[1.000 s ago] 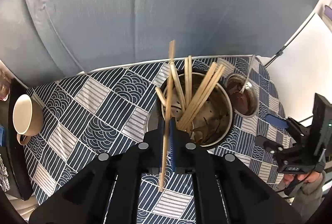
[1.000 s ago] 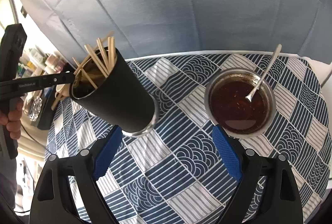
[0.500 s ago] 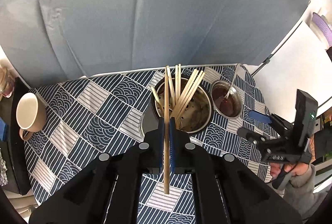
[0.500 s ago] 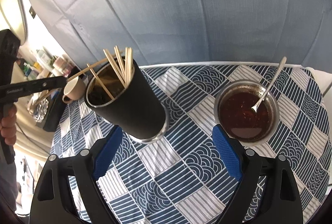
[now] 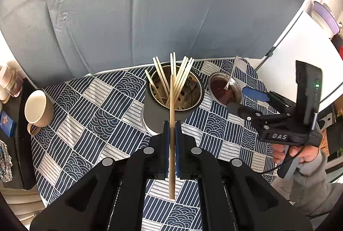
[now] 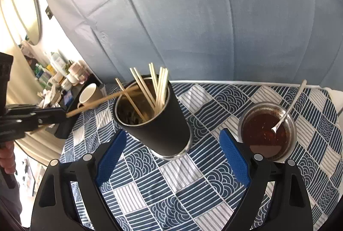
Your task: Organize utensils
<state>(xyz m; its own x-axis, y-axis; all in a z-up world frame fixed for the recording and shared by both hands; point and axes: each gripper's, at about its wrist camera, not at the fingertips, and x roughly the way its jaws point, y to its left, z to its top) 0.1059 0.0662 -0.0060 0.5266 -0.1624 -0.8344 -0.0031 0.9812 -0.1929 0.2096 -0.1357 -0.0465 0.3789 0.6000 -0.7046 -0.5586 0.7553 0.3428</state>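
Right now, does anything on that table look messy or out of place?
Nothing is spilled or broken. The one oddity: a single chopstick is pinched in the left claw outside the black utensil holder, where the other chopsticks stand splayed at different angles.

Your left gripper point(image 5: 171, 130) covers the middle of the chopstick point(image 5: 171, 102) it clamps, so you see only the two ends. Inside the holder point(image 6: 154, 121) the lower ends of the other sticks are lost in shadow (their count stays unsure). The spoon point(image 6: 287, 111) bowl sinks into the sauce beside the holder, shape unclear. Far left of the holder, the bottles point(image 6: 53, 68) on the shelf are too small to tell apart. Right of the holder, your sleeve point(image 5: 310, 188) runs off the frame edge.
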